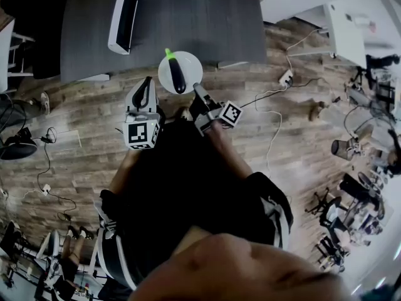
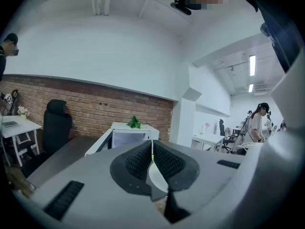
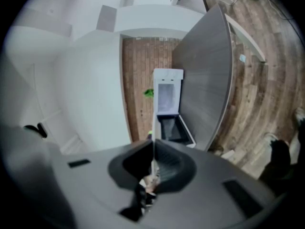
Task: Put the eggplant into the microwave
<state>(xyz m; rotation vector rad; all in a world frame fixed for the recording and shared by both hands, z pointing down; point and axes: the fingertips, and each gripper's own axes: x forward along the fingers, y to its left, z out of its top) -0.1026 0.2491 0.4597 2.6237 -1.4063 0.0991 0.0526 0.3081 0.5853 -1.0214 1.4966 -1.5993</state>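
The eggplant [image 1: 177, 73] is lying on a white plate [image 1: 191, 64], which is being held over the near edge of the grey surface [image 1: 207, 24], well short of the microwave [image 1: 122, 17]. The plate's rim is apparently being clamped by the right claw [image 1: 198, 89]. The left claw [image 1: 148, 80] is hovering just beside the plate, jaws pressed together on nothing. The carrying step is judged to be in hand. Next, the plate is to be held level and advanced across the surface into the microwave, whose door is standing open.
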